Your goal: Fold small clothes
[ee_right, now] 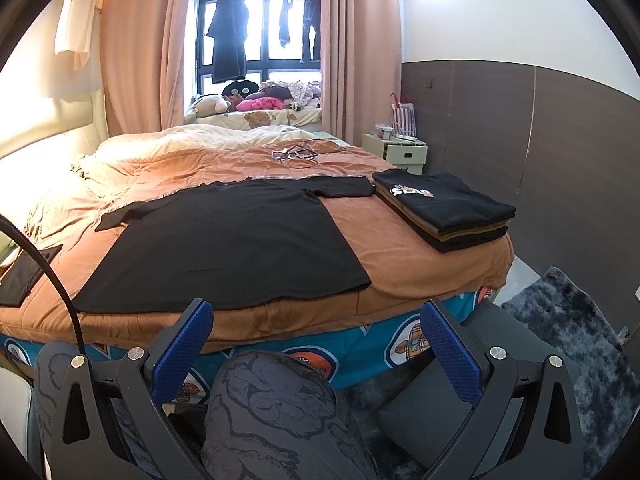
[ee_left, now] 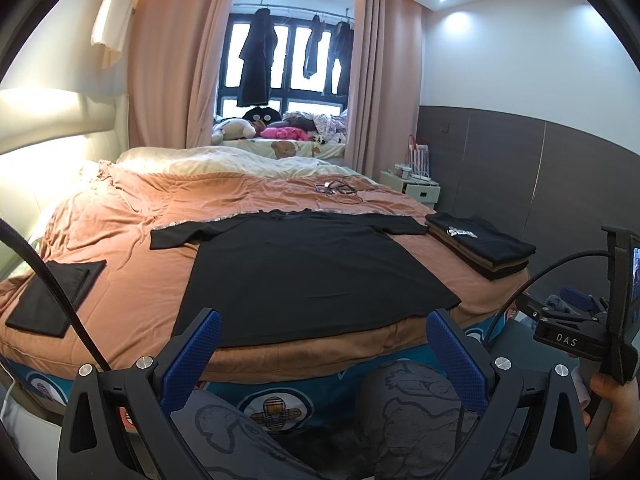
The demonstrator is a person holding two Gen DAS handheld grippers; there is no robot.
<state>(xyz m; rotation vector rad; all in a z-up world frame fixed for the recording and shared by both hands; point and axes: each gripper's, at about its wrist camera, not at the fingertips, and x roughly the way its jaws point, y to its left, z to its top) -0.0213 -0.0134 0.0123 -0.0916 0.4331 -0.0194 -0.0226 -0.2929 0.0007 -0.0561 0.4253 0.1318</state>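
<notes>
Jaws: both my grippers are hanging released, blue fingers spread wide, grasping nothing.
Left gripper (ee_left: 323,354): I am holding it short of the bed's near edge, above my knee, apart from the cloth.
Right gripper (ee_right: 316,344): I am holding it likewise off the bed's edge, over my patterned trousers (ee_right: 272,412).
Shirt (ee_left: 308,276): a black T-shirt is lying flat on the brown blanket (ee_left: 132,256), sleeves spread out, hem toward me near the bed's edge.
Stack (ee_right: 444,210): folded clothes are sitting at the bed's right corner, just beside the shirt's right sleeve; the top piece is showing a white print.
Folded piece (ee_left: 56,300): a dark folded cloth is lying at the bed's left, well apart from the shirt.
Cables (ee_right: 296,156): tangled on the blanket beyond the shirt.
</notes>
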